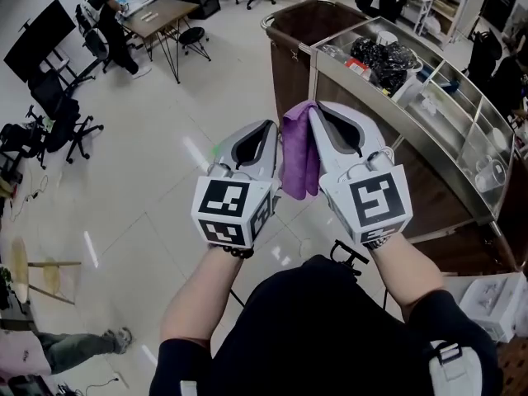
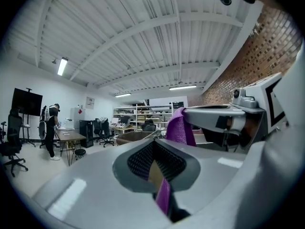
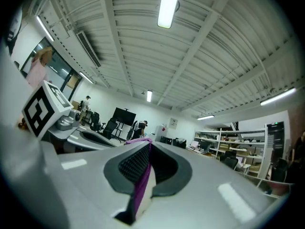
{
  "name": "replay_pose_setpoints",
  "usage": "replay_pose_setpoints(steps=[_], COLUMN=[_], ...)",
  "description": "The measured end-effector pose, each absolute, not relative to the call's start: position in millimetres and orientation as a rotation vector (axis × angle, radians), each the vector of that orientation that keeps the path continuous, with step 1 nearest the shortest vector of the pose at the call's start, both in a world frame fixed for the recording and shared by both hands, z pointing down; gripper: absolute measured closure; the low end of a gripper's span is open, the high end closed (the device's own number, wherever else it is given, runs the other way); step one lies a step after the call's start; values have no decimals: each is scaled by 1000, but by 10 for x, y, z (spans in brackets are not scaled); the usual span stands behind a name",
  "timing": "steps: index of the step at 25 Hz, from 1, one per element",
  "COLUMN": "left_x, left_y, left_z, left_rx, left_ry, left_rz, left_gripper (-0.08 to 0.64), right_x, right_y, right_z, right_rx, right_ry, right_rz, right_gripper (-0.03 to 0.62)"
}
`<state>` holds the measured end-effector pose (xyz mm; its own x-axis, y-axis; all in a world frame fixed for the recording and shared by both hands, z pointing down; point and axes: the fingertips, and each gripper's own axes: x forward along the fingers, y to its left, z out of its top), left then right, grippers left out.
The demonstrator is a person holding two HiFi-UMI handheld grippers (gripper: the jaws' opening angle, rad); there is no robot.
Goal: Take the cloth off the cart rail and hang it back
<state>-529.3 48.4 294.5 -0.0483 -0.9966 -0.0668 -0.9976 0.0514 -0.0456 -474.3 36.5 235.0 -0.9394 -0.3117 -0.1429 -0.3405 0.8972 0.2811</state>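
Note:
The purple cloth (image 1: 299, 151) hangs bunched between my two grippers, which are raised side by side over the floor, left of the cart. My right gripper (image 1: 318, 110) is shut on the cloth's upper edge, and a purple strip (image 3: 141, 190) shows in its closed jaws. My left gripper (image 1: 269, 127) is shut on the cloth too, with purple fabric (image 2: 164, 194) caught in its jaw slit. In the left gripper view the cloth (image 2: 180, 128) drapes off the right gripper. The cart's metal rail (image 1: 363, 97) runs just right of and beyond the grippers, apart from the cloth.
The cart carries a brown bag (image 1: 305, 23) at its far end and metal shelves with supplies (image 1: 445, 106). A person stands at a wooden desk (image 1: 161, 15) at far left among office chairs (image 1: 62, 122). A wooden stool (image 1: 37, 275) stands at the lower left.

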Motion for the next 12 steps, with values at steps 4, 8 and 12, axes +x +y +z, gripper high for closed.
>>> replay_pose_setpoints(steps=[4,8,12], left_x=[-5529,-5697,-5941], left_y=[453,292,85], left_z=[2978,3120,3145], left_rx=[-2118,-2115,-2114], left_ry=[2222,2229,2229], left_rz=[22,16,5], left_gripper=[563,563,563], right_x=[-4992,-5157,-5375], right_y=[331,166,-30], right_z=[2317,2436,2479], right_rx=[-495,-488,-494], right_ry=[2929,2923,2931], right_rz=[497,495,472], right_gripper=[586,586,586])
